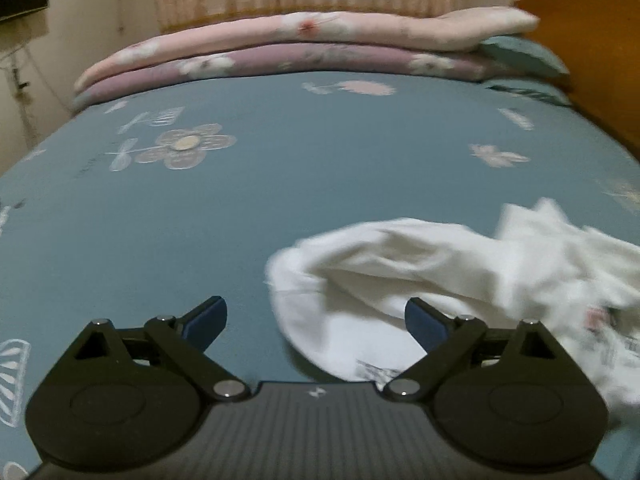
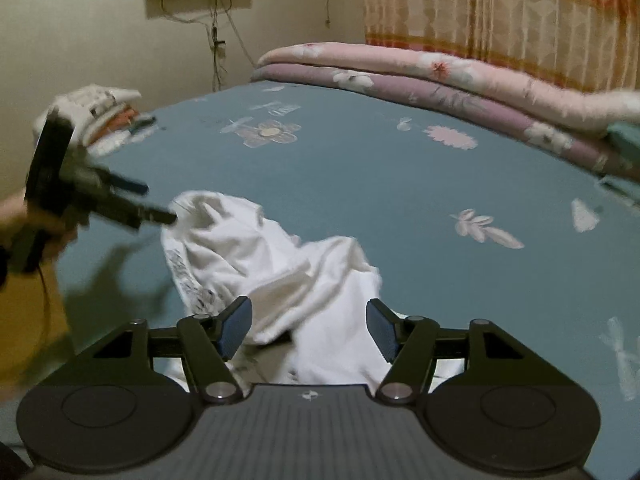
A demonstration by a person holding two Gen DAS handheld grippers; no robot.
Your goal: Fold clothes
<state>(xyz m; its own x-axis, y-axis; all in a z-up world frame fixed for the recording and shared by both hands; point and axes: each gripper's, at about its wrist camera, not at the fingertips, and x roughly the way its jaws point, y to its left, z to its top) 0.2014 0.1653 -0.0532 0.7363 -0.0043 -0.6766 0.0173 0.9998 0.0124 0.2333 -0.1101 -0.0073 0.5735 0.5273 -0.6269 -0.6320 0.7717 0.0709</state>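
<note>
A crumpled white garment (image 1: 432, 280) with a grey print lies on the blue floral bedsheet (image 1: 280, 200). In the left wrist view it sits to the right, its near edge between the fingers. My left gripper (image 1: 316, 324) is open, low over the sheet at the garment's left edge. In the right wrist view the garment (image 2: 280, 272) lies just ahead. My right gripper (image 2: 308, 328) is open, its jaws either side of the garment's near folds. The left gripper (image 2: 152, 204) also shows there, blurred, at the garment's far left corner.
Folded pink and mauve quilts (image 1: 280, 48) lie along the far edge of the bed. A stack of folded clothes (image 2: 104, 116) sits at the bed's far left corner. An orange pillow or cloth (image 1: 592, 48) lies at the right. Curtains (image 2: 500, 20) hang behind.
</note>
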